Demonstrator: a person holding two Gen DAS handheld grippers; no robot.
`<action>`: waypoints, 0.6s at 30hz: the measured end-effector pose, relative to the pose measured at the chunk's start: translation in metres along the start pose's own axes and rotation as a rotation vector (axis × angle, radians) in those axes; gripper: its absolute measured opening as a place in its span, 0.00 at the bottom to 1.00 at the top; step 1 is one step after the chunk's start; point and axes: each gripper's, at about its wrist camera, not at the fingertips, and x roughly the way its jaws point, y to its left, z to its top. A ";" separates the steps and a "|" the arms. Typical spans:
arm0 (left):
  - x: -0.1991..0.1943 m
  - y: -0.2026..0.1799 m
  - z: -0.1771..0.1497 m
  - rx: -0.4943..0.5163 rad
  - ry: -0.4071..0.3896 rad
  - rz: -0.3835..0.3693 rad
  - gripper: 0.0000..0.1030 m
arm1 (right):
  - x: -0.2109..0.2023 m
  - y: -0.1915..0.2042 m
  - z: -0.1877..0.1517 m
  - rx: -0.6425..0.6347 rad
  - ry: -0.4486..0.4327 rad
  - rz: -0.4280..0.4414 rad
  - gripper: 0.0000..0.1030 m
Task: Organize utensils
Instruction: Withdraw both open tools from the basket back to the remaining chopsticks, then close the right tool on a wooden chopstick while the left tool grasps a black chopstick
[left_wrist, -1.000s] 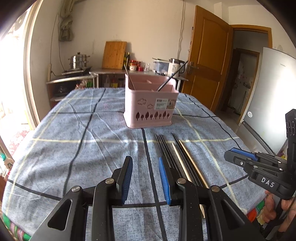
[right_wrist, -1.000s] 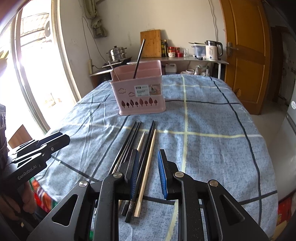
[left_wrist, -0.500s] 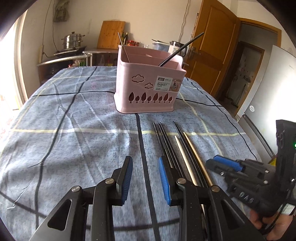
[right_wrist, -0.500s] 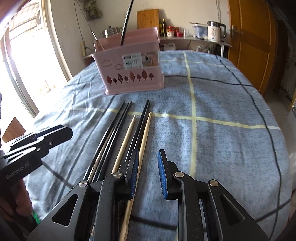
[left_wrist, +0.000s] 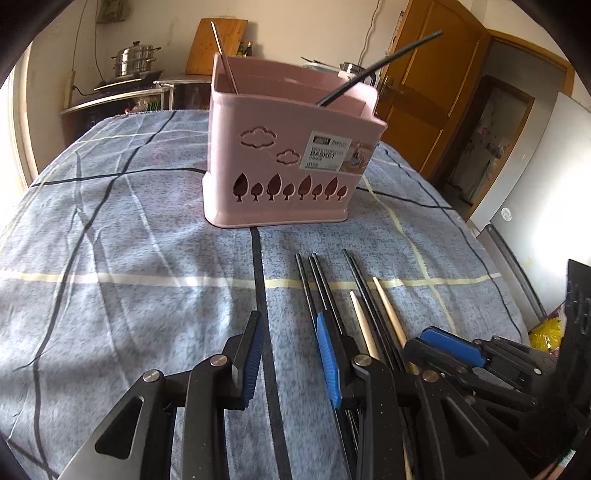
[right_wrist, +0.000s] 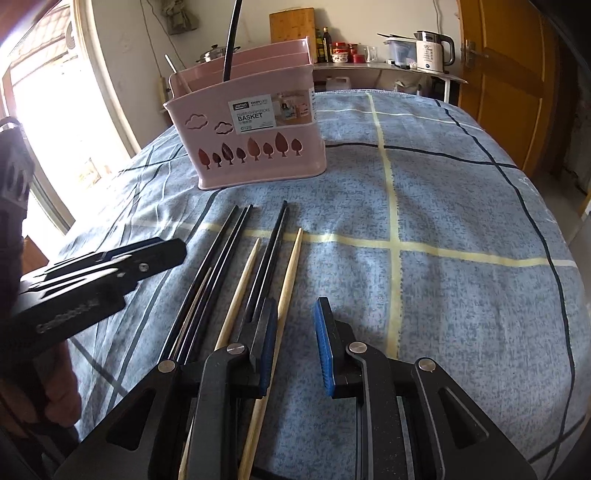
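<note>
Just now both grippers hover low over the blue checked tablecloth (left_wrist: 129, 258), each with jaws spread and nothing between them. Left gripper (left_wrist: 290, 354) sits beside the black chopsticks (left_wrist: 325, 284); right gripper (right_wrist: 295, 343) has its left pad over a wooden chopstick (right_wrist: 290, 273). All the loose chopsticks lie side by side in front of the pink basket (left_wrist: 291, 155), which holds one black stick (left_wrist: 380, 66) leaning out
</note>
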 end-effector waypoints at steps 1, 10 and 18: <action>0.005 -0.001 0.001 -0.002 0.010 0.003 0.28 | 0.002 0.002 0.001 -0.007 0.003 -0.003 0.21; 0.024 -0.009 0.009 0.049 0.008 0.042 0.28 | 0.007 0.005 0.007 -0.024 0.011 -0.031 0.21; 0.027 -0.010 0.016 0.091 0.029 0.027 0.07 | 0.012 -0.003 0.015 0.001 0.022 -0.026 0.17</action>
